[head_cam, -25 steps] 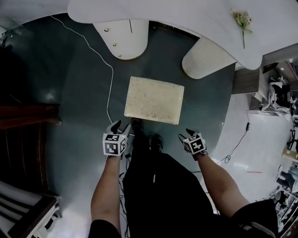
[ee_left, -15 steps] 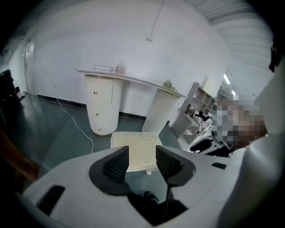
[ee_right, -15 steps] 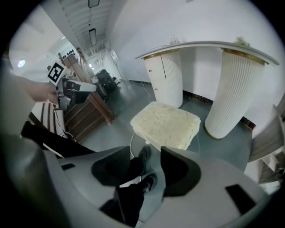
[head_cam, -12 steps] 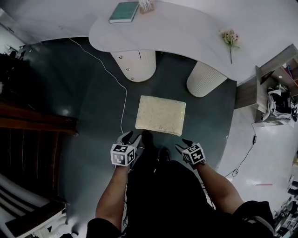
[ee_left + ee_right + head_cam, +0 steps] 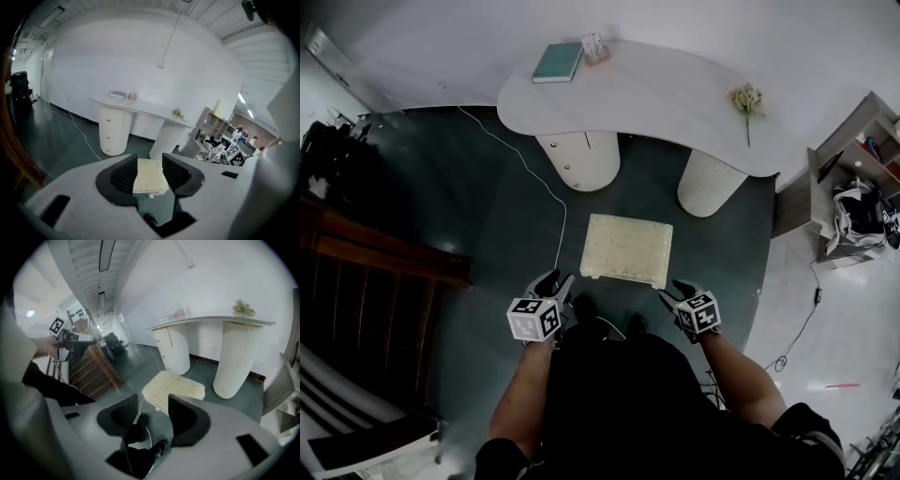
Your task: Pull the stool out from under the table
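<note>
The stool (image 5: 626, 249), a low one with a cream square cushion, stands on the dark green floor in front of the white table (image 5: 656, 94), clear of its two legs. My left gripper (image 5: 556, 280) hangs near the stool's front left corner, apart from it; its jaws are closing with nothing between them. My right gripper (image 5: 672, 291) hangs open and empty off the front right corner. In the left gripper view the stool (image 5: 150, 176) shows far off between the fingers (image 5: 123, 174). In the right gripper view the stool (image 5: 173, 390) lies beyond the open jaws.
A teal book (image 5: 557, 62), a small container (image 5: 595, 47) and a flower sprig (image 5: 743, 98) lie on the table. A white cable (image 5: 553, 202) runs across the floor left of the stool. Dark wooden furniture (image 5: 384, 253) stands at the left, a shelf unit (image 5: 853, 187) at the right.
The view has drawn back from the table, so more of its top shows. The stool now lies a little farther from both grippers, which stay close to the person's body.
</note>
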Tool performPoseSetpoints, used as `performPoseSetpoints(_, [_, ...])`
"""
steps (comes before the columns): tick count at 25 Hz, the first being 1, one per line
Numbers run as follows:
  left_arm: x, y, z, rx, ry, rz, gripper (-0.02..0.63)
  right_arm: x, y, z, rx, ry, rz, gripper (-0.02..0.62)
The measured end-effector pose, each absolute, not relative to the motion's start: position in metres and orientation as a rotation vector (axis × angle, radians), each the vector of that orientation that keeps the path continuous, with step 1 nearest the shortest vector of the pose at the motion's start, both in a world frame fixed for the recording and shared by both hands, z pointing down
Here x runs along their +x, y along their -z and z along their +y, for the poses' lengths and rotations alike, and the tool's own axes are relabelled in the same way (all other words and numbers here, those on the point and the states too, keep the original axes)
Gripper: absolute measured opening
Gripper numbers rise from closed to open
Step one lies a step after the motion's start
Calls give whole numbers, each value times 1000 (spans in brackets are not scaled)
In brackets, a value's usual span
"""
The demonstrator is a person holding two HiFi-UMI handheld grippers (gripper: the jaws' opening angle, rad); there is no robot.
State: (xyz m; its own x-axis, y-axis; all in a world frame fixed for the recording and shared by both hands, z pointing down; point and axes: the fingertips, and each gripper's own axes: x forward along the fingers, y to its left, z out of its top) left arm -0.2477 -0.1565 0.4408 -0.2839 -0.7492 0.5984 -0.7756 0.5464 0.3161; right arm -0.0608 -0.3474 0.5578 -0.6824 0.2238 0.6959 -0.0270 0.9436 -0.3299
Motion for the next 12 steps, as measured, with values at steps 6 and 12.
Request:
performPoseSetpoints(6, [-249, -409, -170, 1317, -29, -2039, 155, -55, -528, -372, 5, -450, -2374, 199])
performPoseSetpoints(12, [-281, -381, -174, 1411, -28, -2077, 123, -63, -495, -368, 109, -450, -2422, 195])
